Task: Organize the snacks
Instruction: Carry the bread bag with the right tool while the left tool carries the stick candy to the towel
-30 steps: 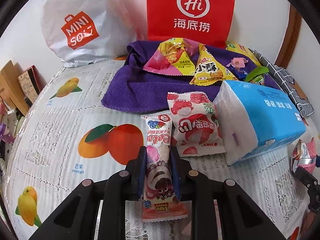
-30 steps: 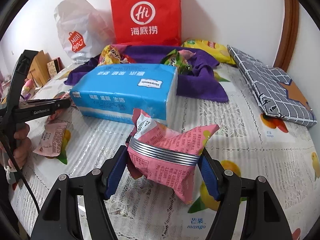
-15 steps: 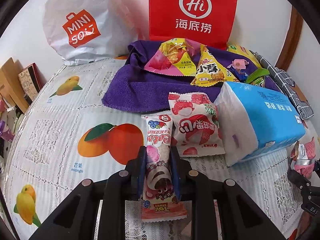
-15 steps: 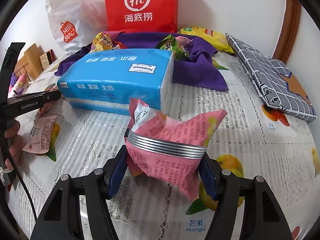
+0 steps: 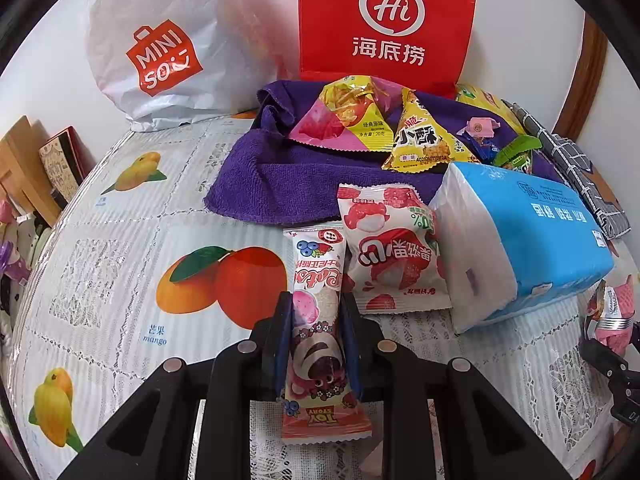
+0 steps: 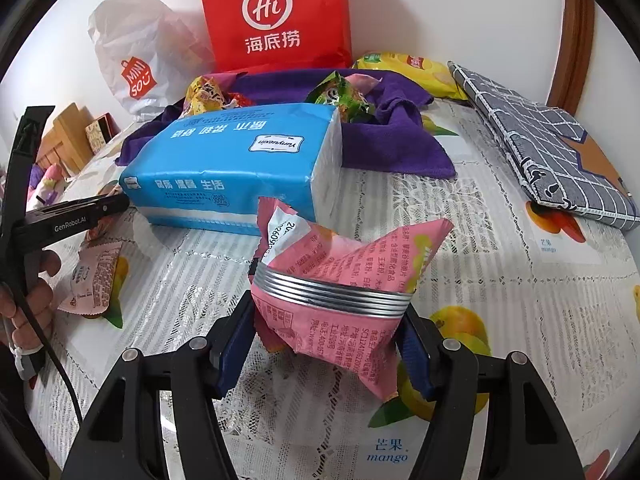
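My left gripper [image 5: 315, 312] is shut on a long pink Toy Story snack bar [image 5: 318, 332] that lies on the fruit-print tablecloth. A white strawberry snack packet [image 5: 394, 258] lies just right of the bar. My right gripper [image 6: 326, 312] is shut on a pink snack packet [image 6: 340, 280] and holds it above the cloth, in front of the blue tissue pack [image 6: 240, 164]. More snack bags [image 5: 352, 118] lie on a purple towel [image 5: 280, 176] at the back. The right gripper and its packet show at the right edge of the left wrist view [image 5: 612, 316].
The blue tissue pack [image 5: 528, 236] lies right of the strawberry packet. A red paper bag [image 5: 386, 20] and a white Miniso bag [image 5: 160, 48] stand against the wall. A grey checked pouch [image 6: 548, 144] lies at the right. A yellow chip bag [image 6: 408, 68] lies behind the towel.
The right gripper with its pink packet has drifted slightly, changing its view of the tissue pack. The left gripper stays shut on the bar with almost no movement.
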Demonstrator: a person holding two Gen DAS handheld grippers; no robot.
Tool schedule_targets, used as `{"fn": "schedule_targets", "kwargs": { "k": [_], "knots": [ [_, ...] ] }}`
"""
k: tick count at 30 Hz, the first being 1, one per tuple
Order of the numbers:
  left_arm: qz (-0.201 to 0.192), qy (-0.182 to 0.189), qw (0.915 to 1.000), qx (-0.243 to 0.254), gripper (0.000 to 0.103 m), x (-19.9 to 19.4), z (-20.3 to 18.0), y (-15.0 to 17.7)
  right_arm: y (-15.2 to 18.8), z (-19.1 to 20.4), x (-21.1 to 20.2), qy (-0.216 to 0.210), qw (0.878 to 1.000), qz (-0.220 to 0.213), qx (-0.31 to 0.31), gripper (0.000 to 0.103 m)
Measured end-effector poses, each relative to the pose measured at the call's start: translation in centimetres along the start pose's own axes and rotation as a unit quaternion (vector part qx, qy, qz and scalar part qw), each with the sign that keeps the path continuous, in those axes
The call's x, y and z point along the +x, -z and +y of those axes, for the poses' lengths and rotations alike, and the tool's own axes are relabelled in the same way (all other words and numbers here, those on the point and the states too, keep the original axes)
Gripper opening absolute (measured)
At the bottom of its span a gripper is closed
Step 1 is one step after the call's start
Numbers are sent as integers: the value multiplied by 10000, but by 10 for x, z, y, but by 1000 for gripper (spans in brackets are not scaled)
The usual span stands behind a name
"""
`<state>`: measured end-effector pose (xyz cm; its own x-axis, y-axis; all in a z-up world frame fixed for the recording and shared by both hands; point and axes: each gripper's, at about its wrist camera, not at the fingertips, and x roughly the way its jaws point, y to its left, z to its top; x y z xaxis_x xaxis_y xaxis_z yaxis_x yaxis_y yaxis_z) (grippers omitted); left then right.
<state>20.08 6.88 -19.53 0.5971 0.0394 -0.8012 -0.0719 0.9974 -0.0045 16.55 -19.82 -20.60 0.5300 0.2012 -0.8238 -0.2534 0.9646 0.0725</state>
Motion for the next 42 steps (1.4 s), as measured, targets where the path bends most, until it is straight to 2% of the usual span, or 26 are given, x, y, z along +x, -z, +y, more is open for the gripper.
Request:
{"fn": "schedule_targets", "kwargs": {
  "k": [7, 16, 22, 27, 30, 35, 42],
  "knots": [
    [-8, 64, 10000, -55, 22, -1, 3, 0, 2, 6, -2, 116, 9998, -53, -149, 64],
    [43, 358, 9990, -277, 19, -4, 11, -2, 2, -4, -13, -375, 9987, -350, 42, 59],
    [-110, 318, 9992, -218, 19, -15, 11, -4, 5, 1, -25, -5, 9982, -598, 34, 57],
    [-150, 363, 9992, 0, 19, -26, 5, -1, 7, 13, -44, 40, 9980, -632, -2, 56],
    [-79, 516, 9986, -30, 19, -31, 8, 2, 6, 21, -59, 125, 9971, -750, -70, 55],
    [-102, 804, 9967, -77, 18, -50, 15, 12, 6, 37, -78, 39, 9959, -901, -86, 53],
    [-266, 790, 9965, 115, 18, -84, 13, 17, 4, 54, -88, -101, 9955, -938, -105, 52]
  ]
}}
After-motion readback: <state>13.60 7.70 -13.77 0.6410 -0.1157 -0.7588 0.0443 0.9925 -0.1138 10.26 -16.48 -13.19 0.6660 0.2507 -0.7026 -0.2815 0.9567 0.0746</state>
